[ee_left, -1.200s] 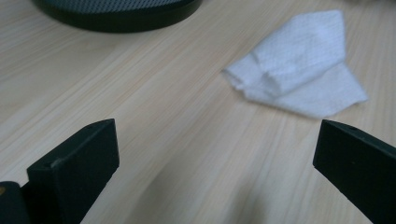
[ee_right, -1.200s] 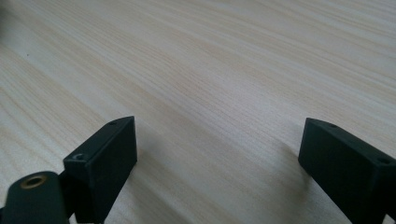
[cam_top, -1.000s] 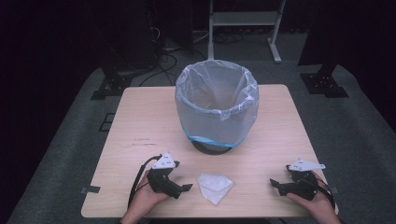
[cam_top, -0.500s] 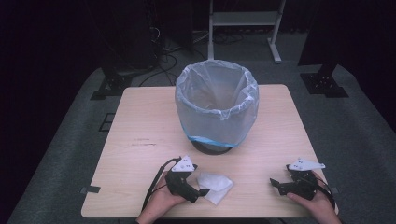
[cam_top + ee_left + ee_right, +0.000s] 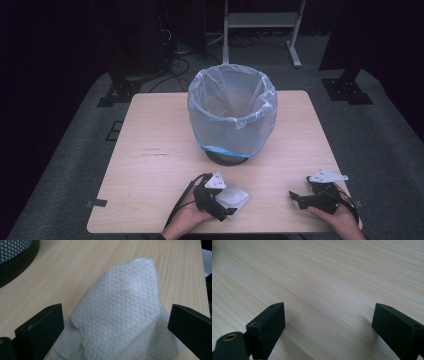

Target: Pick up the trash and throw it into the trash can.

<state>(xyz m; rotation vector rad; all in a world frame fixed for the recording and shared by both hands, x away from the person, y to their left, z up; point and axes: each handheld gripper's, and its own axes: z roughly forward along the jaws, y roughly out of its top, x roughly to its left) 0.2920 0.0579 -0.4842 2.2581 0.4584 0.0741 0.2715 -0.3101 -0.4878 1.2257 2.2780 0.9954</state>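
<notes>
A crumpled white paper towel (image 5: pixel 234 199) (image 5: pixel 122 315) lies on the wooden table (image 5: pixel 150 150) near its front edge. My left gripper (image 5: pixel 222 210) (image 5: pixel 115 332) is open, its two black jaws standing either side of the towel without pinching it. A mesh waste bin lined with a clear plastic bag (image 5: pixel 231 112) stands in the middle of the table; its black base (image 5: pixel 15 262) shows at the upper left of the left gripper view. My right gripper (image 5: pixel 300 199) (image 5: pixel 329 327) rests open at the front right, with bare wood between its jaws.
The table's right edge (image 5: pixel 203 277) runs close beside the towel in the left gripper view. A white shelf frame (image 5: pixel 262 22) and black stand feet (image 5: pixel 345 87) sit on the grey floor behind the table. Cables (image 5: pixel 177 62) lie at the back left.
My left gripper has moved rightward across the table to the paper towel, and its jaws now straddle it. The right gripper has stayed in place.
</notes>
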